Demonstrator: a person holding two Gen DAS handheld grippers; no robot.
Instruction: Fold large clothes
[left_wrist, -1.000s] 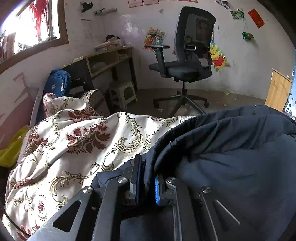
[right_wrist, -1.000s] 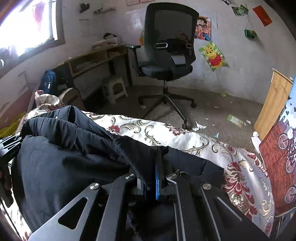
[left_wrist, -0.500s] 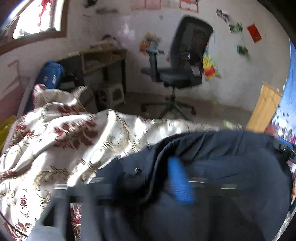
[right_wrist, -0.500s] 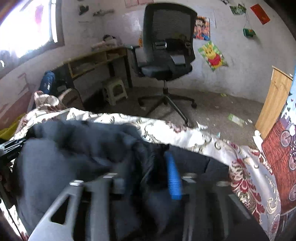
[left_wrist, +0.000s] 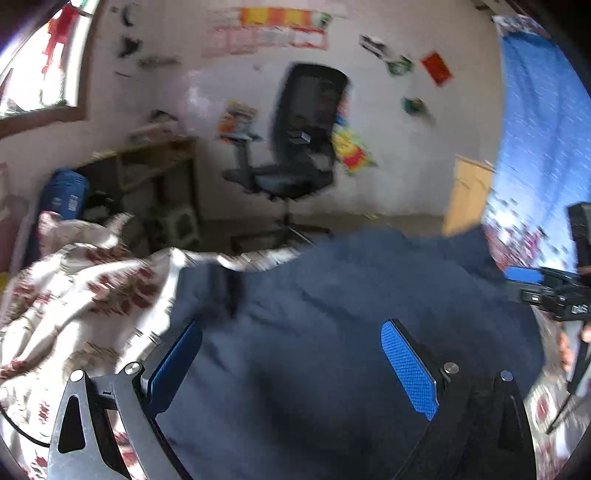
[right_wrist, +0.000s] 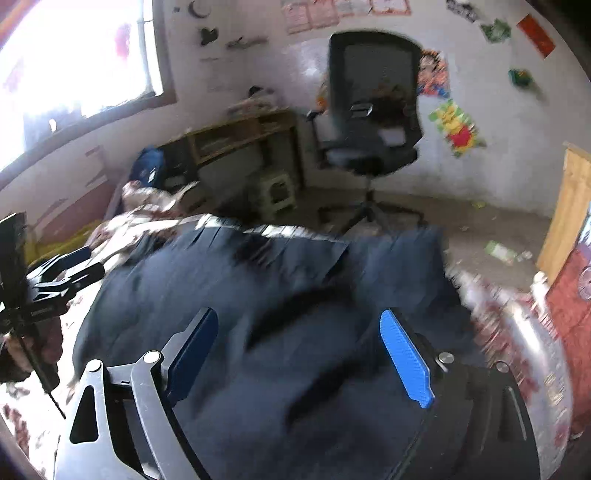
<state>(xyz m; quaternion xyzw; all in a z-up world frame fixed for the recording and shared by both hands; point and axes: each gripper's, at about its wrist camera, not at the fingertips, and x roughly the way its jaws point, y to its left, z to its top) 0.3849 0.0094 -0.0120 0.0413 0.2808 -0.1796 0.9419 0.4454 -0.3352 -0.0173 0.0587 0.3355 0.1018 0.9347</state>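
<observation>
We see left gripper (left_wrist: 291, 360) fingers apart, just opened, gripping nothing | right gripper (right_wrist: 299, 354) likewise | navy garment (left_wrist: 332, 314) fills lower frame on floral bedspread (left_wrist: 74, 295)

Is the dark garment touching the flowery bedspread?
Touching. In the left wrist view the dark garment lies spread on the flowery bedspread, overlapping its edge.

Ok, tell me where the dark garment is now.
The dark garment lies spread on the floral bedspread, under both open grippers in each wrist view, with the office chair beyond the bed's far edge.
</observation>
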